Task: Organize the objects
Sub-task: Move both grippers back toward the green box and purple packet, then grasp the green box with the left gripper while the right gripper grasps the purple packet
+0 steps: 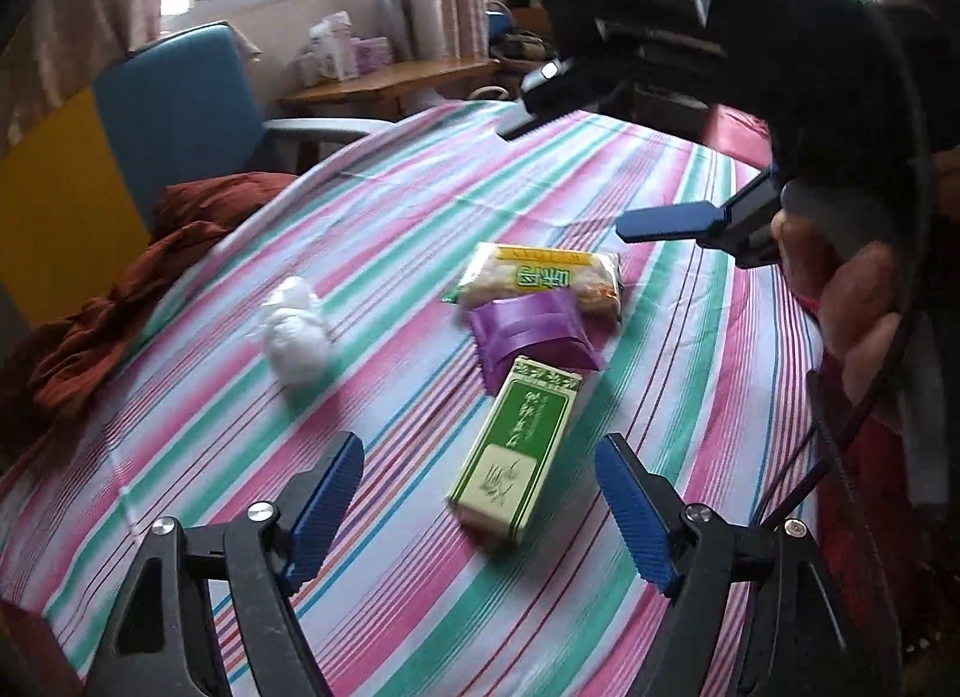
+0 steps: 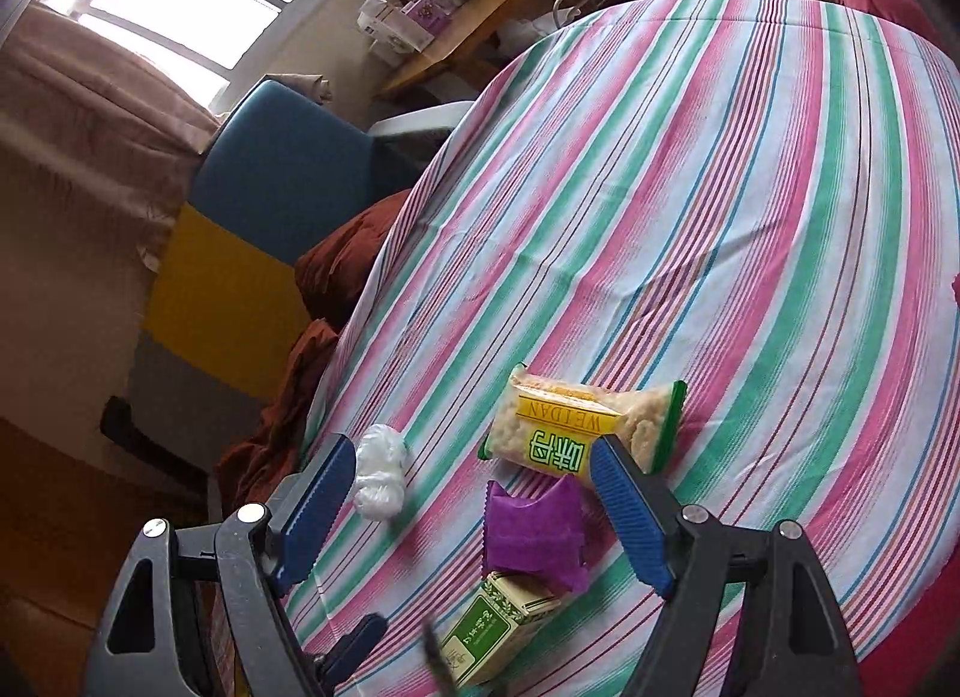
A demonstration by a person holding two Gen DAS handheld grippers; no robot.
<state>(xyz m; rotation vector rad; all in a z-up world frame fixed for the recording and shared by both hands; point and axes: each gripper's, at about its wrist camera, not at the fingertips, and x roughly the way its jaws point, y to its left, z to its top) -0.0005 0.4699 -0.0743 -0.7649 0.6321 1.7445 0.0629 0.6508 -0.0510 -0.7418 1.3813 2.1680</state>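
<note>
On the striped cloth lie a green box (image 1: 517, 454), a purple packet (image 1: 533, 338), a yellow-green snack bag (image 1: 543, 280) and a white plastic wad (image 1: 294, 331). My left gripper (image 1: 480, 508) is open and empty, just above the green box. My right gripper (image 2: 474, 496) is open and empty, hovering above the purple packet (image 2: 534, 532) and the snack bag (image 2: 579, 427). The right gripper also shows in the left wrist view, one blue finger (image 1: 666, 221) over the snack bag. The green box (image 2: 498, 625) and white wad (image 2: 379, 481) show in the right wrist view too.
A striped tablecloth (image 1: 420, 187) covers the round table. A rust-red cloth (image 1: 132, 289) hangs over its left edge. A blue chair (image 1: 186, 114) stands behind it. A wooden side table (image 1: 390, 81) with boxes is at the back.
</note>
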